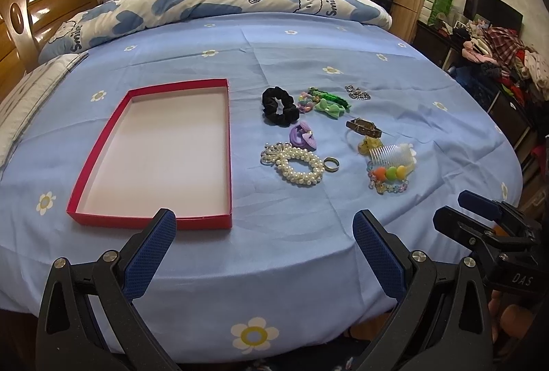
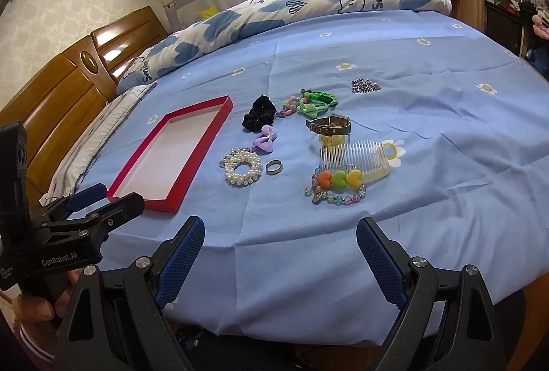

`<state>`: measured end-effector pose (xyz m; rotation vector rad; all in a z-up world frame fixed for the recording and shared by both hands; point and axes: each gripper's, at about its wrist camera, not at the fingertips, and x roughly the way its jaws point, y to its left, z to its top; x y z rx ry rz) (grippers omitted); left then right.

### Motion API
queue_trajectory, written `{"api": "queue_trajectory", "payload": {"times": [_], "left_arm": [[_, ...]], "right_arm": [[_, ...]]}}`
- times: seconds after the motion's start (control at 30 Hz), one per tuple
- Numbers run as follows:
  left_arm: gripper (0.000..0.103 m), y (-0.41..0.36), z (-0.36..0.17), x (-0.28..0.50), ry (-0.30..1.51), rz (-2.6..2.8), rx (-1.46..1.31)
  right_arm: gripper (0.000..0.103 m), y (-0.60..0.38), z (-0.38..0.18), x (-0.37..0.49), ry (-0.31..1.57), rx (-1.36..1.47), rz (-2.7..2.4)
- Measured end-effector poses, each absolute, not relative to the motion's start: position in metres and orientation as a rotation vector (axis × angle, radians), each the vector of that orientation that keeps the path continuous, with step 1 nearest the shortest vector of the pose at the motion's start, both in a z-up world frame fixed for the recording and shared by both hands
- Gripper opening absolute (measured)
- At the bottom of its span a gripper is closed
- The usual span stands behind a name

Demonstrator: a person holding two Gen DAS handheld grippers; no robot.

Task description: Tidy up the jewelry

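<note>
**Both grippers held wide over the near edge of the bed, nothing in either**

I hold my left gripper [image 1: 264,247] tilted down toward the blue flowered sheet [image 1: 308,216], its two blue-padded fingers [image 1: 151,251] spread wide with only bare sheet between them. My right gripper [image 2: 279,254] sits beside it at the same downward tilt, its jaws just as wide and equally empty. In the right wrist view my left hand [image 2: 37,302] shows at the lower left, wrapped around the other tool's handle.

The red tray [image 1: 113,161] lies flat on the sheet, its white floor bare; from the left gripper, its near wall sits just beyond my left fingertip. Everything to sort lies to the right of the tray, well ahead of both pairs of fingers and touching neither. Nearest are the pearl scrunchie [image 1: 296,165] with a metal ring [image 1: 331,164] just beside it, and the clear comb [image 2: 357,158] lying against a beaded bracelet [image 2: 334,190] with orange, green and yellow hearts. Farther back are a purple bow [image 2: 264,139], a black scrunchie [image 1: 279,105], a green bow clip [image 2: 310,106], a brown buckled band [image 2: 329,125] and, farthest off, a small silvery chain piece [image 2: 365,85].
</note>
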<state>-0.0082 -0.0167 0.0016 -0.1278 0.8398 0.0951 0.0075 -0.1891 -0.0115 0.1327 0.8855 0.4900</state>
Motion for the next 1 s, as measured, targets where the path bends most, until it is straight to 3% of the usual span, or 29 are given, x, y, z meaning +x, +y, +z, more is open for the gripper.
{"api": "queue_trajectory", "payload": {"times": [0.8,1.0], "left_arm": [[0.103,-0.004,-0.015,0.019,0.921,0.066,-0.193],[0.096,-0.006,-0.021,0.046,0.954,0.031,-0.204]], "right_arm": [[0.091,-0.195,-0.019,0.028,0.909,0.172,0.5],[0.09,-0.201,-0.022,0.048,0.908,0.193,0.495]]}}
